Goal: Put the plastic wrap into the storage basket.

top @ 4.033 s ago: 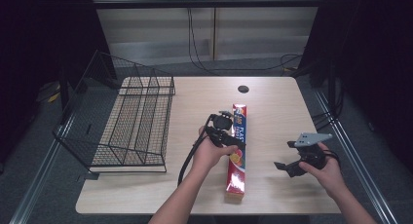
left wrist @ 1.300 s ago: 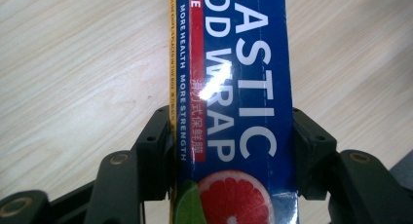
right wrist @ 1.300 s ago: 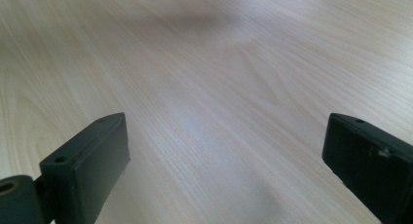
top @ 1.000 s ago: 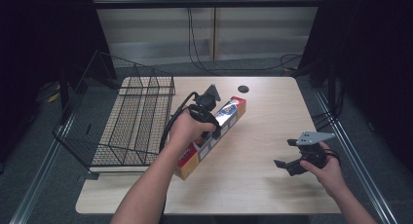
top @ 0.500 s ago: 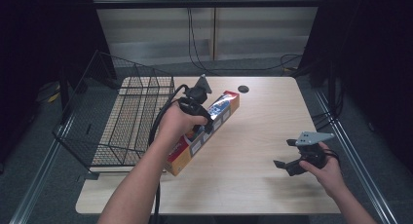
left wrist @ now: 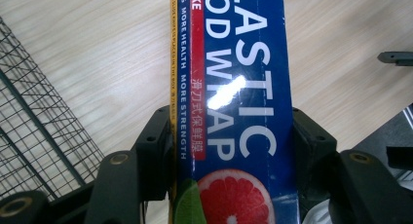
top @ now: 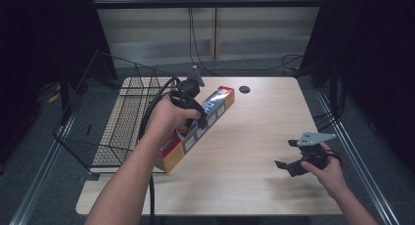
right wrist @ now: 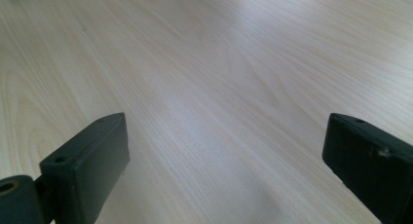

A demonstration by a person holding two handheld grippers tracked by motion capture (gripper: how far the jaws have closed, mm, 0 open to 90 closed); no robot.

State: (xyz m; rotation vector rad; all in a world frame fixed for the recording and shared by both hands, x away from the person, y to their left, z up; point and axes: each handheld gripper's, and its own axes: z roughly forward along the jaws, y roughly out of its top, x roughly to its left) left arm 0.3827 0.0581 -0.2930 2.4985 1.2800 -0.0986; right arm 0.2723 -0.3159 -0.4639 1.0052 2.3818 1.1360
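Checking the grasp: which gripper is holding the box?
The left gripper, shut on the plastic wrap box; the right gripper is open over bare table.

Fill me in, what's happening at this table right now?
A person's left gripper is shut on a long plastic wrap box, which angles toward the wire basket at the table's left side. Its fingers clamp the box's long sides. The right gripper sits open and empty over bare wood at the right.
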